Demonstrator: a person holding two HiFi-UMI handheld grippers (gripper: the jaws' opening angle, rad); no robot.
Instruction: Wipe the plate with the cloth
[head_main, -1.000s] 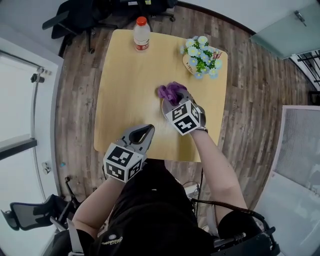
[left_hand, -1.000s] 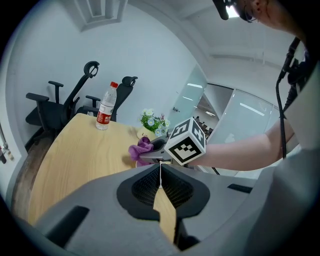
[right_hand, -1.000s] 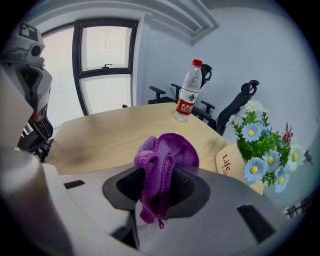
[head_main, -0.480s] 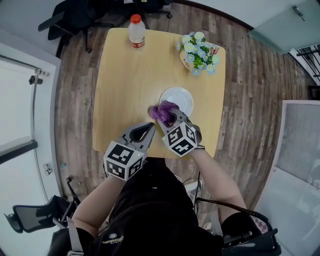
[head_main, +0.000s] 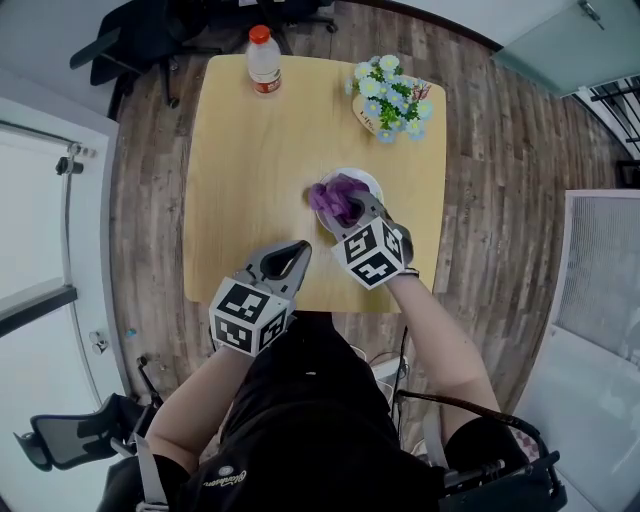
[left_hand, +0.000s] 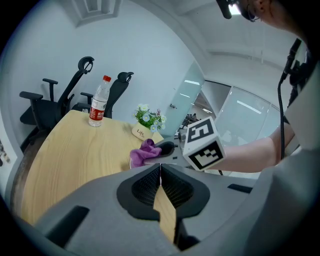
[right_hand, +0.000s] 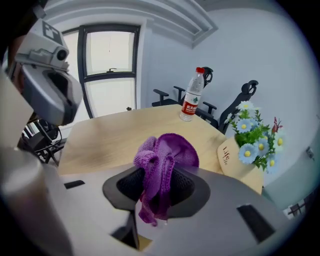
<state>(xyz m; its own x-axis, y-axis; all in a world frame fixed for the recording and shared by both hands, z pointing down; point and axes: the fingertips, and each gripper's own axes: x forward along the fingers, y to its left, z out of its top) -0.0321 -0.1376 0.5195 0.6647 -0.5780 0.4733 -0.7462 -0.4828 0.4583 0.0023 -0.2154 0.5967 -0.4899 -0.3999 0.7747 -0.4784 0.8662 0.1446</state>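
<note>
A small white plate (head_main: 364, 179) sits on the wooden table (head_main: 250, 160), right of centre, mostly covered by a bunched purple cloth (head_main: 336, 196). My right gripper (head_main: 346, 209) is shut on that cloth (right_hand: 163, 160) and holds it down over the plate's near-left part. Only the plate's far rim shows in the head view. My left gripper (head_main: 297, 252) hovers at the table's near edge, left of the right one and apart from the plate. Its jaws (left_hand: 161, 175) are shut with nothing between them. From the left gripper view the cloth (left_hand: 145, 151) shows ahead.
A plastic water bottle (head_main: 262, 58) with a red cap stands at the table's far left. A pot of blue and white flowers (head_main: 390, 100) stands at the far right, just beyond the plate. Office chairs (left_hand: 75, 90) stand past the far edge.
My right gripper dragged the cloth off the plate toward the near edge, baring the plate, then pushed it back over the plate. The left gripper stayed put.
</note>
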